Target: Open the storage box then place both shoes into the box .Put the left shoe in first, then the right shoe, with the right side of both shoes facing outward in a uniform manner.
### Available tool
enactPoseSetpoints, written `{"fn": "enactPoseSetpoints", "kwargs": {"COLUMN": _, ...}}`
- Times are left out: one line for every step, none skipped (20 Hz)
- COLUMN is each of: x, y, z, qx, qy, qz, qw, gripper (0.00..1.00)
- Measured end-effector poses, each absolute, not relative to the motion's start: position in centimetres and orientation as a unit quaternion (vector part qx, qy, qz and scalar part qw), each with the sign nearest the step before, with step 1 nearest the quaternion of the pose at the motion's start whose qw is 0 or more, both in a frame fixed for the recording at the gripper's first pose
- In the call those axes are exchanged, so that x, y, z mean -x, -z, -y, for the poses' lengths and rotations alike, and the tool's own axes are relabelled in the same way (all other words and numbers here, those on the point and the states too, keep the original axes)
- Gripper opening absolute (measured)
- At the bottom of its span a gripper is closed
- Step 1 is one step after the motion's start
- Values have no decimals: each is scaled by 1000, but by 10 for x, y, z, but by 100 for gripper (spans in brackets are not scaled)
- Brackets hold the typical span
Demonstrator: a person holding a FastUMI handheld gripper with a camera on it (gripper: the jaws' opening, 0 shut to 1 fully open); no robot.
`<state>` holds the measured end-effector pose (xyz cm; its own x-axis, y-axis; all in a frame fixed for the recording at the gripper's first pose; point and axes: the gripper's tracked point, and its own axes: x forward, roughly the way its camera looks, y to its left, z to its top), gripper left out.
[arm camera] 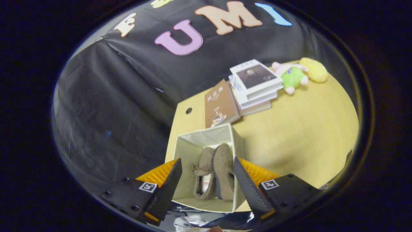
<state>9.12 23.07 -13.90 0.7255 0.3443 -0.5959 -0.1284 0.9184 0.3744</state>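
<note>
The cream storage box (239, 141) stands open at the near left corner of the yellow table, directly below my fingers. Two grey-brown shoes lie side by side inside it. The left-hand shoe (203, 172) rests with its opening and a small bow showing. The right-hand shoe (224, 169) lies on its side, pressed against the first one. My gripper (207, 180) hovers above the box, open, with one black finger (169, 190) over the box's left wall and the other over its right wall. Nothing is held between them.
Beyond the box a brown book (219, 106) lies flat, with a stack of books (256, 85) behind it. A green and pink plush toy (291, 77) and a yellow plush (314, 69) sit at the far edge. The yellow table (299, 135) stretches to the right.
</note>
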Motion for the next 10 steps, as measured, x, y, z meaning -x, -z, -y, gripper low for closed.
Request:
{"fn": "enactPoseSetpoints", "kwargs": {"x": -94, "y": 129, "z": -213, "qx": -137, "qy": -120, "qz": -321, "qw": 929, "gripper": 100}}
{"fn": "enactPoseSetpoints", "kwargs": {"x": -96, "y": 120, "z": -196, "qx": -115, "qy": -110, "qz": -293, "qw": 943, "gripper": 100}}
{"fn": "enactPoseSetpoints", "kwargs": {"x": -98, "y": 112, "z": -180, "qx": -91, "qy": -99, "qz": -269, "qw": 954, "gripper": 100}}
{"fn": "enactPoseSetpoints", "kwargs": {"x": -98, "y": 105, "z": -166, "qx": -70, "qy": -91, "qz": -248, "qw": 962, "gripper": 100}}
{"fn": "enactPoseSetpoints", "kwargs": {"x": -97, "y": 97, "z": -155, "qx": -53, "qy": -86, "qz": -229, "qw": 968, "gripper": 100}}
{"fn": "enactPoseSetpoints", "kwargs": {"x": -96, "y": 91, "z": -146, "qx": -36, "qy": -78, "qz": -211, "qw": 974, "gripper": 100}}
{"fn": "enactPoseSetpoints", "kwargs": {"x": -97, "y": 84, "z": -135, "qx": -20, "qy": -69, "qz": -190, "qw": 979, "gripper": 100}}
{"fn": "enactPoseSetpoints", "kwargs": {"x": -97, "y": 75, "z": -128, "qx": -5, "qy": -61, "qz": -166, "qw": 984, "gripper": 100}}
{"fn": "enactPoseSetpoints", "kwargs": {"x": -95, "y": 65, "z": -123, "qx": 4, "qy": -54, "qz": -143, "qw": 988, "gripper": 100}}
{"fn": "enactPoseSetpoints", "kwargs": {"x": -93, "y": 55, "z": -119, "qx": 9, "qy": -48, "qz": -120, "qw": 992, "gripper": 100}}
